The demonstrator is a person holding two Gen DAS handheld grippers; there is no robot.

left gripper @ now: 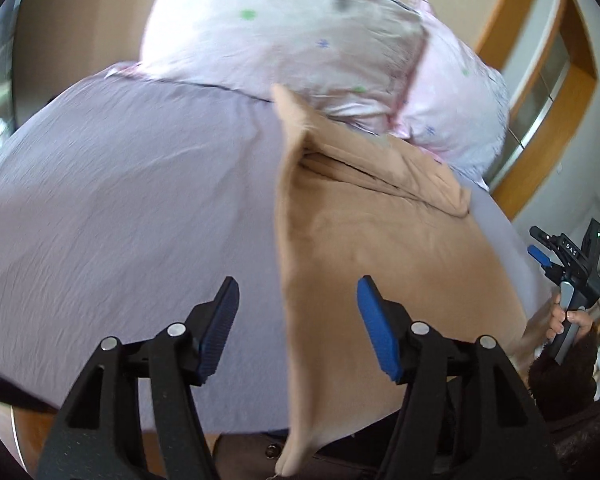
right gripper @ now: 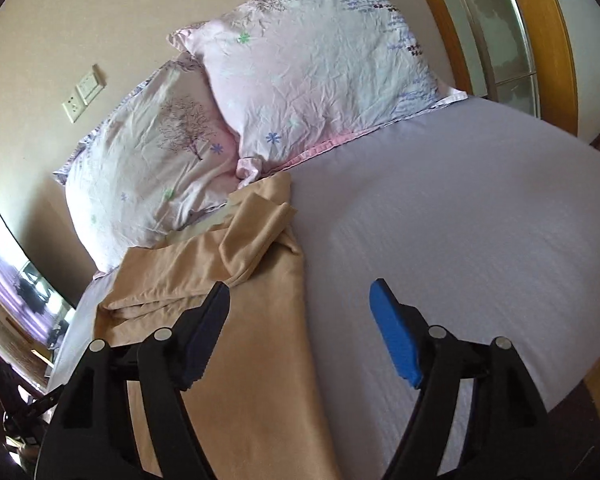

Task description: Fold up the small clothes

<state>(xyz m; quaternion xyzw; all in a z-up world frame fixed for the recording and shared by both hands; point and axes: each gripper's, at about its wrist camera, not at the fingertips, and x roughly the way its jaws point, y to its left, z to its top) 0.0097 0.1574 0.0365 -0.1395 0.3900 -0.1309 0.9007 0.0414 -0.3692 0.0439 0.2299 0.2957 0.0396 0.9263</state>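
A tan garment (left gripper: 380, 248) lies on the lilac bed sheet (left gripper: 120, 200), with a bunched, folded part at its far end near the pillows. My left gripper (left gripper: 298, 292) is open above the garment's left edge and holds nothing. In the right wrist view the same garment (right gripper: 256, 340) runs from the pillows toward the near edge of the bed. My right gripper (right gripper: 300, 300) is open over its right edge, empty. The right gripper also shows in the left wrist view (left gripper: 548, 256), held by a hand at the far right.
Two floral pillows (right gripper: 316, 64) (right gripper: 148, 160) lie at the head of the bed against a beige wall. A wooden-framed door (right gripper: 540, 40) stands to the right. A wall socket and switch (right gripper: 82, 96) are on the wall, and a television (right gripper: 24, 288) stands at the left.
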